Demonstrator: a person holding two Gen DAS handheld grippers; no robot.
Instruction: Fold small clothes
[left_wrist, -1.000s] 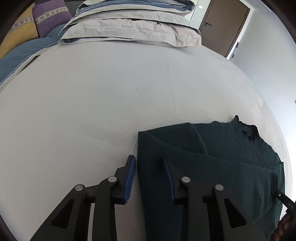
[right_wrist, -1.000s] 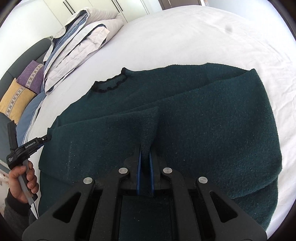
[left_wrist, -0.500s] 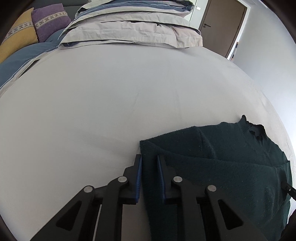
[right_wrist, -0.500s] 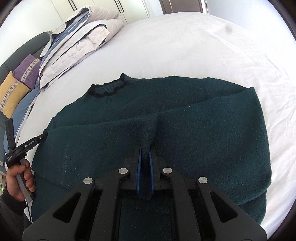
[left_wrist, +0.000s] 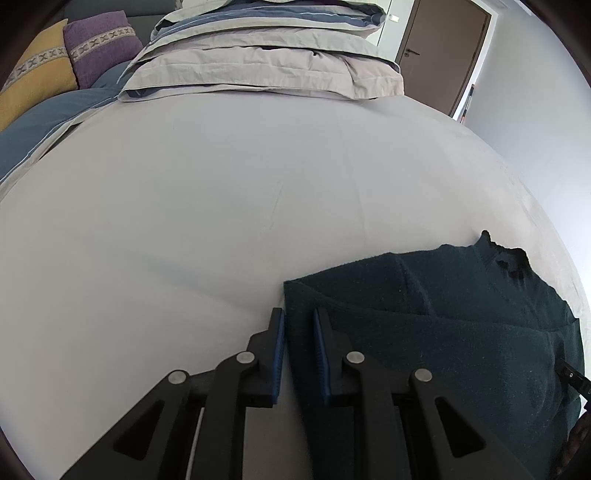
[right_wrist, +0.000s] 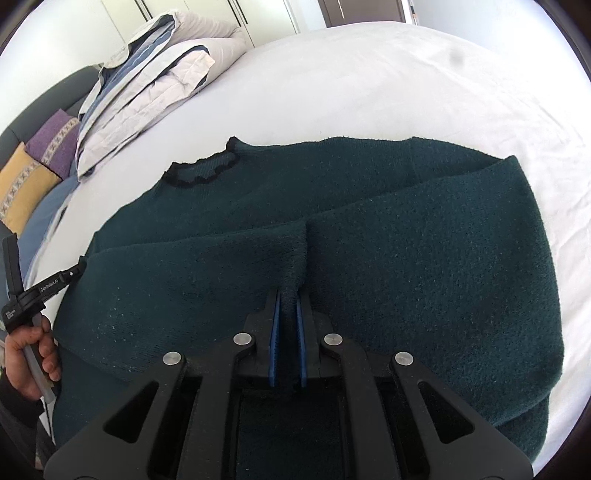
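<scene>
A dark green knitted sweater (right_wrist: 406, 266) lies on the white bed sheet (right_wrist: 406, 85), partly folded, its black-edged neck (right_wrist: 201, 171) toward the pillows. My right gripper (right_wrist: 288, 295) is shut on a raised fold of the sweater near its middle. In the left wrist view the sweater (left_wrist: 461, 325) lies at the lower right. My left gripper (left_wrist: 298, 314) is shut on the sweater's left edge. The left gripper also shows in the right wrist view (right_wrist: 72, 273), at the sweater's left side.
A stack of folded grey and blue duvets (left_wrist: 266, 55) lies at the head of the bed. Purple (left_wrist: 101, 40) and yellow (left_wrist: 33, 85) cushions sit to its left. A brown door (left_wrist: 443, 48) is at the back right. The sheet (left_wrist: 221, 203) stretches ahead.
My left gripper has closed from open onto the sweater's left edge. The right gripper keeps its hold on the fold, and the sweater has shifted slightly in view.
</scene>
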